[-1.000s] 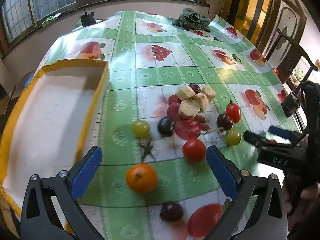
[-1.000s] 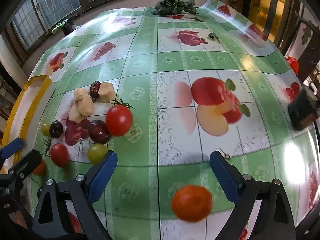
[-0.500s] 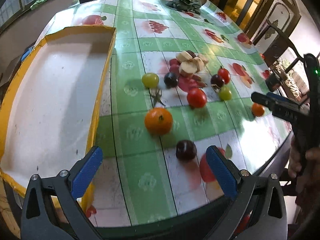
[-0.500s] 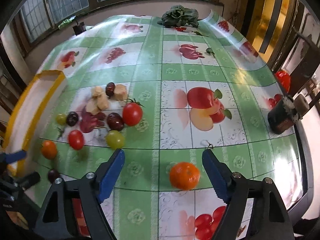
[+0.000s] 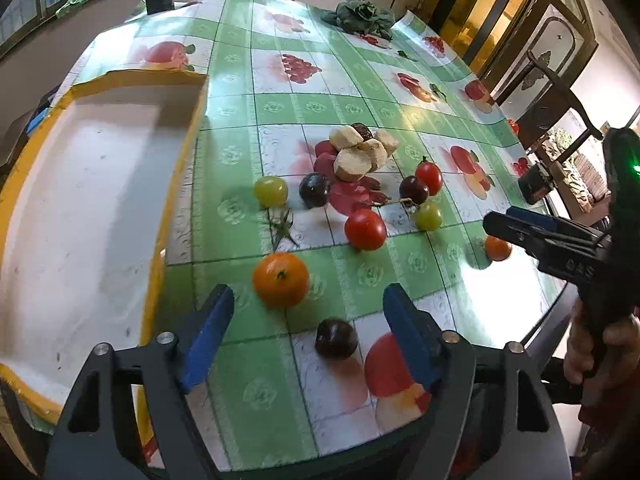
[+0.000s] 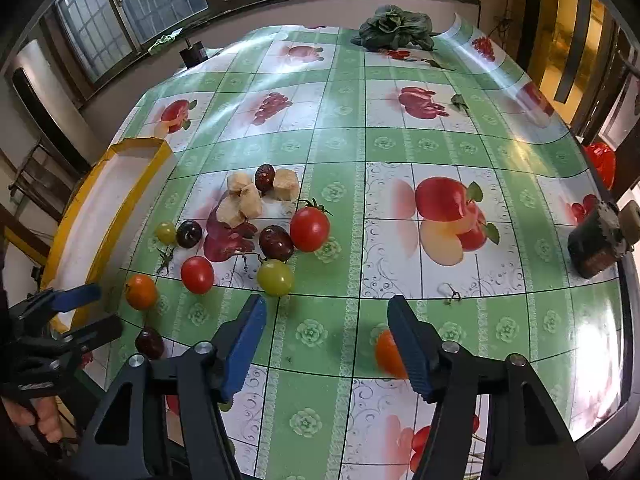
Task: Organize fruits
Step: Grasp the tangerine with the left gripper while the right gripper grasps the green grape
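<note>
While both grippers hang above the near edge of the surface point(image 6: 400, 152), their jaws are closing with nothing pressed between the pads. The left gripper point(image 5: 308, 336) frames a dark plum point(image 5: 336, 338), with a large orange point(image 5: 281, 279) just beyond its left finger. The right gripper point(image 6: 326, 344) has a small orange point(image 6: 387, 354) peeking out beside its right finger, not yet centred in the gap.

To do this pickup well, I would judge that each gripper should drop lower and centre its fruit between the pads before squeezing further; round fruit will likely roll away if only one pad meets it first. The right one needs a shift toward its right finger's side.

The yellow-rimmed tray point(image 5: 176, 184) lies empty at the left, its wall close to the large orange, so the left side has a short carry over a low rim. Remaining fruit sits clustered mid-surface: red tomatoes point(image 6: 309, 229), green grapes point(image 6: 275, 277) and pale cut chunks point(image 6: 244, 204), all well apart from the small orange. The plum and the small orange lie near the front edge, so a nudge outward could send them off. Beyond the cluster the cloth is open.
</note>
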A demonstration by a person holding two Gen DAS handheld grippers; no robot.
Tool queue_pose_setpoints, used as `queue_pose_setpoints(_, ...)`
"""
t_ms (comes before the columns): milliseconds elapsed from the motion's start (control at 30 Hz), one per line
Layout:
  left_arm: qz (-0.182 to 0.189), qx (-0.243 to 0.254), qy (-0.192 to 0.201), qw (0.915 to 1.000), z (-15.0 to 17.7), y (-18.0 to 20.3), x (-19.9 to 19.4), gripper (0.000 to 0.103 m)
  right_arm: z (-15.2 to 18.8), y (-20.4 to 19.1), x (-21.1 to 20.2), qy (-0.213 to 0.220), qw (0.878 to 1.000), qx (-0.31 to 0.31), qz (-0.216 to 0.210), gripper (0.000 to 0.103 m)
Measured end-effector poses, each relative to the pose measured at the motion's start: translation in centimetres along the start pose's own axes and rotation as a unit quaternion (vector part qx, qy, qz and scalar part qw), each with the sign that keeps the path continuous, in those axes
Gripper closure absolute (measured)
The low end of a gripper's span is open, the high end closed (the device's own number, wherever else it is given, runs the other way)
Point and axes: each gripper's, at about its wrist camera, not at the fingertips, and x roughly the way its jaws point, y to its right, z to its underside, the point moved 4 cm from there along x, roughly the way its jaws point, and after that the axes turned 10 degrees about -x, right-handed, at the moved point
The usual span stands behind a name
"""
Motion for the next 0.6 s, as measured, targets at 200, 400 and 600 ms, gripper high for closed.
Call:
queue_pose_setpoints(200, -0.028, 0.005, -0.016, 0.9995, -0.5, -0.3, 2.1, 0.037, -0.7, -1.0, 1.3, -0.015, 0.999, -0.024, -0.022, 0.045)
queue_pose_setpoints(400, -0.037, -0.002, -0.030, 0.9989, -0.5, -1.0, 3.1, 0.053, -1.0, -2.8, 3.6, -0.034, 0.998, -0.039, -0.043, 0.053)
queue_pose_setpoints(600, -0.033, -0.016, -0.035, 0.9987, -0.3, -1.6, 3.5, 0.064, -1.5, -3.2, 5.3, -0.050, 0.997, -0.038, -0.051, 0.064)
